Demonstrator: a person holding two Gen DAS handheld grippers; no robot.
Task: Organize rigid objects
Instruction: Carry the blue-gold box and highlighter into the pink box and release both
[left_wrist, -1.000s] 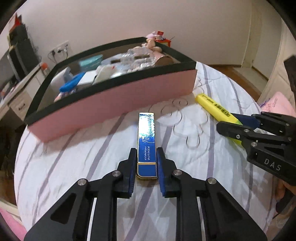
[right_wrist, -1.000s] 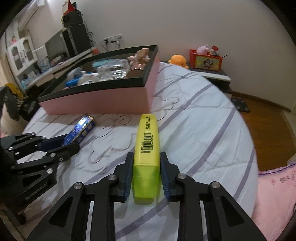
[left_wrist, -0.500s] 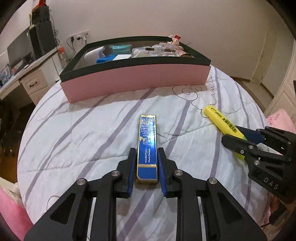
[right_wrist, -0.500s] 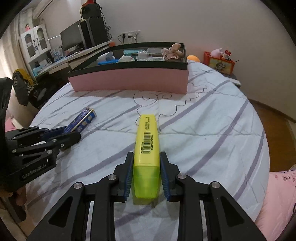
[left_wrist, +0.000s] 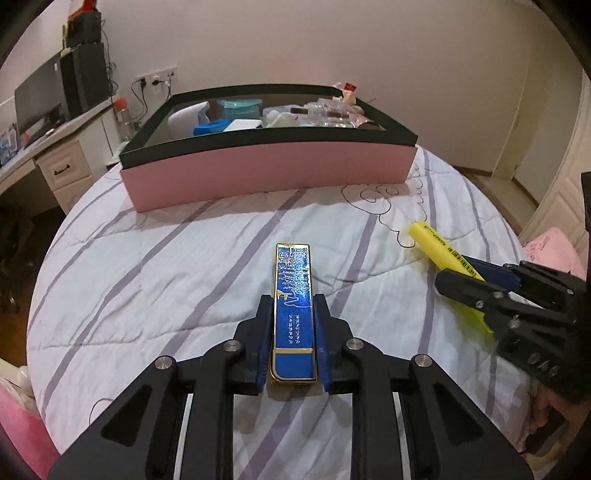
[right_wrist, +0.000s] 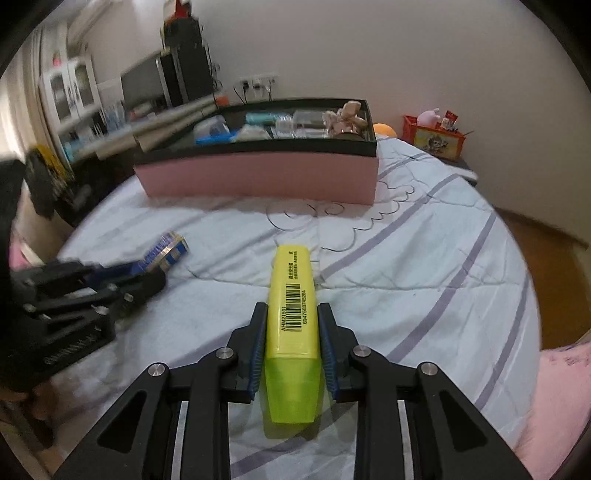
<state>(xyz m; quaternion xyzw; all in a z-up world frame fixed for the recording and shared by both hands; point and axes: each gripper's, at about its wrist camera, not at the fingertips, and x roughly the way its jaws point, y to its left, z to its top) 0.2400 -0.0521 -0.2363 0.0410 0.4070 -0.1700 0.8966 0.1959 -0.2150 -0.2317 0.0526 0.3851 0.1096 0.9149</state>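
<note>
**Both grippers grip, box ahead**

The left gripper (left_wrist: 291, 332), jaws closing, pinches a blue gold-edged case (left_wrist: 293, 306). The right gripper (right_wrist: 291, 343) clamps a yellow highlighter (right_wrist: 293, 314) labelled AHM21501. Beyond, a pink box (left_wrist: 269, 166) sits on the striped quilt (left_wrist: 166, 258).

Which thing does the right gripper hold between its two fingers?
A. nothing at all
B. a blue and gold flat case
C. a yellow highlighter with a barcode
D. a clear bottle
C: the right gripper has both fingers pressed against the sides of the yellow highlighter, whose barcode faces up.
</note>
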